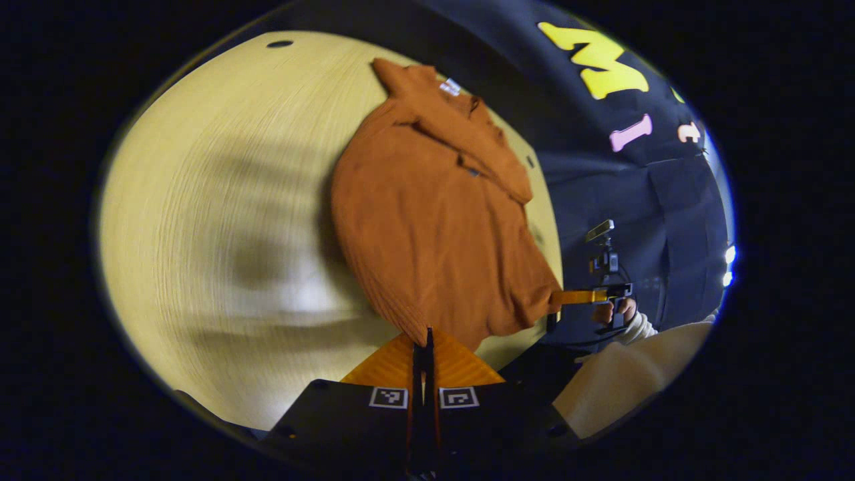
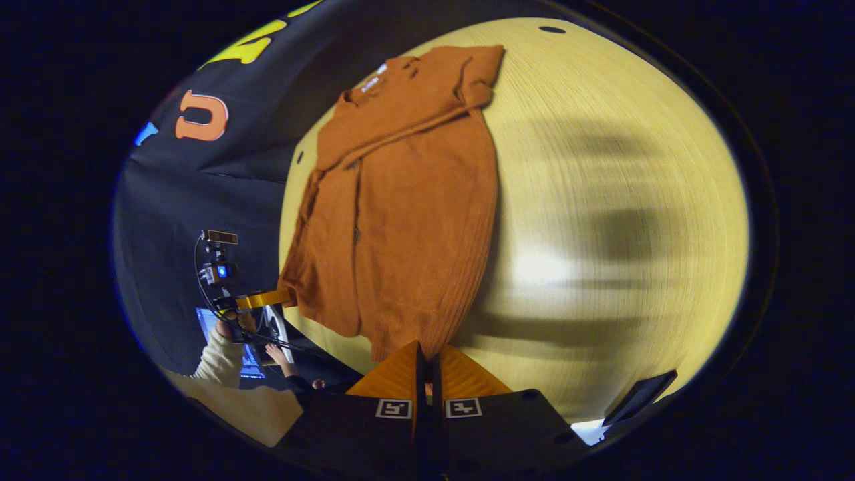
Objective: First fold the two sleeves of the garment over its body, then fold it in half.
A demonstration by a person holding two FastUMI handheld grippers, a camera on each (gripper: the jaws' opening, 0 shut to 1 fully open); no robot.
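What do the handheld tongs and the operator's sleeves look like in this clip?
Each of the tongs has a black body bearing two square black-and-white markers. In the right gripper view, the left tongs carry a small camera mount with a black cable. The person's sleeve is cream.

Both tongs, left tongs (image 1: 427,337) and right tongs (image 2: 427,351), have their fingers pressed tight together, each at the tabletop's near edge.

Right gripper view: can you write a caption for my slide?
Both grippers, right and left, pinch the hem corners of an orange garment on a wooden table, sleeves already folded in.
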